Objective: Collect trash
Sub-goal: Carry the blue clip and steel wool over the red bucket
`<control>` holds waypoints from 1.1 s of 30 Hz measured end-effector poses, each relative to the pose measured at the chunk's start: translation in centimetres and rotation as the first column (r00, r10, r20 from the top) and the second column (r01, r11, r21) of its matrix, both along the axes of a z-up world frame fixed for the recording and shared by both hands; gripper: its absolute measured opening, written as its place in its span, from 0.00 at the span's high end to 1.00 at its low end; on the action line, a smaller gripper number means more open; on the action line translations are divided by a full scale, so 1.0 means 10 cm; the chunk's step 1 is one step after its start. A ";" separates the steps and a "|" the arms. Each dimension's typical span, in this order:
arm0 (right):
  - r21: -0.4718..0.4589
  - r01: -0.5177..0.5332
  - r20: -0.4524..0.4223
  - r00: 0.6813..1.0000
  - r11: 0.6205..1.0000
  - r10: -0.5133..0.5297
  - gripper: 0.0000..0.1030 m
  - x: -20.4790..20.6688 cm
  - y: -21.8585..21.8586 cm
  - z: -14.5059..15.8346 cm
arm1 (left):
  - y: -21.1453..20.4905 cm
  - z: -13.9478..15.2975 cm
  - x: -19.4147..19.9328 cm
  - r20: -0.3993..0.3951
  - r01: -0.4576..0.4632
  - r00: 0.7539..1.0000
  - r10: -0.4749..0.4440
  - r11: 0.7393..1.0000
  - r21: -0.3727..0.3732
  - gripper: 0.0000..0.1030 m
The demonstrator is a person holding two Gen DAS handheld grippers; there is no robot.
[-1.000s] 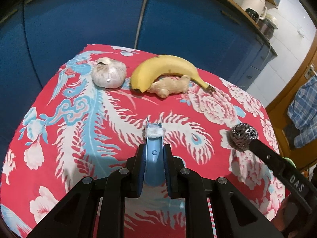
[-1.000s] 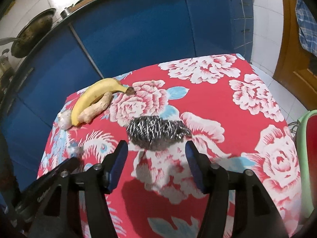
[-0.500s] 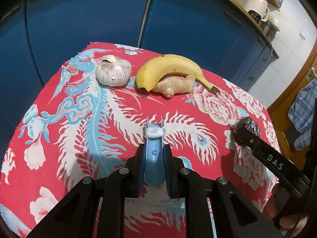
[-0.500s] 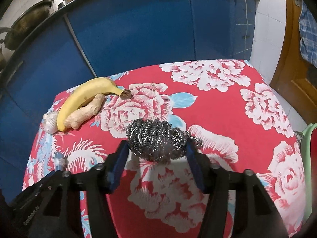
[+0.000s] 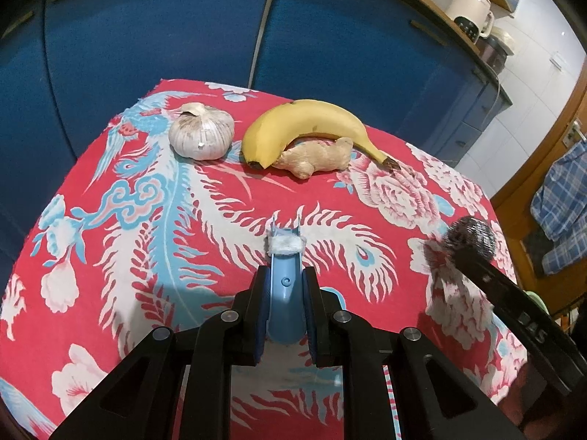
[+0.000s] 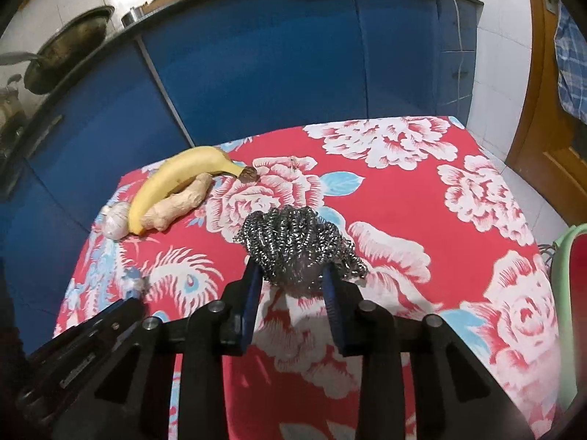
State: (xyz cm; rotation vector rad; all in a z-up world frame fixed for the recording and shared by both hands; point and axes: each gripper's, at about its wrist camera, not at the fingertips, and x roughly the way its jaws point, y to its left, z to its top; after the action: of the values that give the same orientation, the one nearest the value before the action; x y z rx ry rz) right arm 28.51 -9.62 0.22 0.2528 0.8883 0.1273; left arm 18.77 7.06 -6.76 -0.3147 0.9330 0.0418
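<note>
So I'm in a kitchen with big blue cabinet doors (image 5: 154, 55) filling the far side, a counter running along the top of them with a white kettle-looking pot (image 5: 469, 9) off to the far right and a dark pan (image 6: 69, 55) on the far left in the right camera. White tiled wall and floor past that, a wooden door (image 6: 543, 117) on the right with a blue checked cloth (image 5: 565, 198) hanging by it.

The table is covered in a red floral cloth (image 5: 121, 242) with white flowers and light blue feathery bits. At the far side of it there's a banana (image 5: 308, 124), a chunk of ginger (image 5: 319, 156) tucked right against its inner curve, and a garlic bulb (image 5: 201, 134) just left of those.

The steel wool scrubber (image 6: 293, 242) sits toward the near right of the table, and my right gripper (image 6: 291, 278) has just been squeezing in on it, the blue pads now pressing both sides of the wad.

My left gripper (image 5: 284, 304) is clamped tight on a blue plastic piece (image 5: 284, 293) with a small white fluffy wad (image 5: 286, 244) at its tip, maybe cotton, hard to say. It hangs over the middle of the cloth. There's also a green-rimmed thing (image 6: 565, 293) at the right edge, mostly cut off.
</note>
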 end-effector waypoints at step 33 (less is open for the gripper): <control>0.087 0.125 0.026 0.992 0.988 -0.127 0.65 -1.19 -0.96 0.36 | -0.68 0.45 -0.31 0.060 0.155 0.986 -0.158 0.986 0.063 0.83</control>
State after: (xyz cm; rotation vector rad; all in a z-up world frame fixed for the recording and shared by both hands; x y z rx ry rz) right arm 16.57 -19.18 3.83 0.3847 0.8343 0.0517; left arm 15.72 0.27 -2.30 -0.1874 0.8876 -0.0855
